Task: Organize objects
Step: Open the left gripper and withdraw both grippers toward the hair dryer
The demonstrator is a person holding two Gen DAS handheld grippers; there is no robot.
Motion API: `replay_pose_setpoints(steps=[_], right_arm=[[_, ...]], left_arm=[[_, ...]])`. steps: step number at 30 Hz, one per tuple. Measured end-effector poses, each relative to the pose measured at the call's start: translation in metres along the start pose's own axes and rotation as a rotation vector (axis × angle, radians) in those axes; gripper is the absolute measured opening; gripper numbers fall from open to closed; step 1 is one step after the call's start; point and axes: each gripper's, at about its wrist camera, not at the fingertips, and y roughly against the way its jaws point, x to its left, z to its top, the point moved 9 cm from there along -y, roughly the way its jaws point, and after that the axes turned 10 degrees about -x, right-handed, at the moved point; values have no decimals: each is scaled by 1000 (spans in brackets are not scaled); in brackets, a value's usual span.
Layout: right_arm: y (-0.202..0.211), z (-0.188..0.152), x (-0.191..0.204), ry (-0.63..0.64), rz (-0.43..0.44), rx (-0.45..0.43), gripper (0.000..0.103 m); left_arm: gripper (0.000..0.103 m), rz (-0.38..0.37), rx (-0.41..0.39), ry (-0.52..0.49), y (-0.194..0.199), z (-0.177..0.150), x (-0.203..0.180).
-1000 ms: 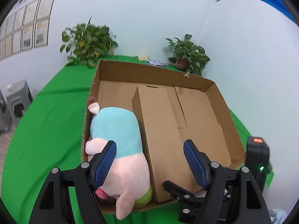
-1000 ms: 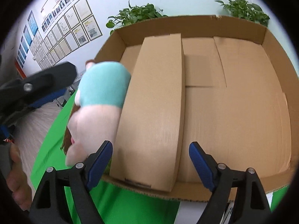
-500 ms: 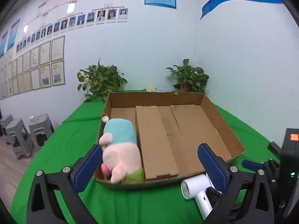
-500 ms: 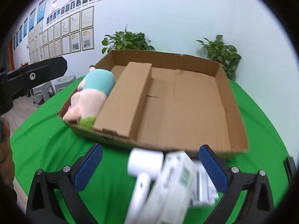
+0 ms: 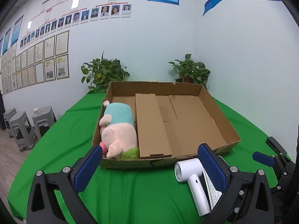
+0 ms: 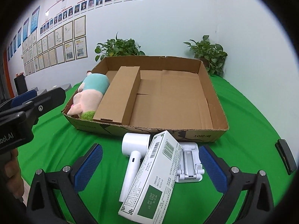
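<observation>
Both the left gripper and right gripper have backed away from the cardboard tray, jaws wide and empty, leaving the plush pig and long carton stowed, with the white hair dryer and white box apparently next.

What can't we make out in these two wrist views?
- Left wrist view: the white-and-green printed carton is mostly hidden behind the left gripper's right finger and the white handheld hair dryer.
- Right wrist view: the white folding stand is partly covered by that carton; its function is unclear.
- Right wrist view: the black flat object sits at the dark fisheye rim, unidentifiable.
- Both views: the carton print is too small to read.
</observation>
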Motion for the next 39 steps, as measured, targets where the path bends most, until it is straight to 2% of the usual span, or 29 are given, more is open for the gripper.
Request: replay_pose_setpoints(steps=[12,18,25,29,32,39], right_arm=[[0,-4,-9,-3,-2,10,102],[3,-12,-13,-10,45,33,102],[6,-34,-12,-27,107,88,102],[2,-53,0,-5,142,140,101],[-1,-65,5,17,142,170,97],[-10,-85,-6,59,94,221,88]], left_arm=[[103,-10,35,13,-13,-9,6],[102,-15,58,17,-16,-20,11],[102,-80,121,63,-20,-39,11],[102,-157,193,70,-28,-61,0],[102,-194,236,86,-31,-76,-6],[102,-228,286,105,-42,-94,-15]])
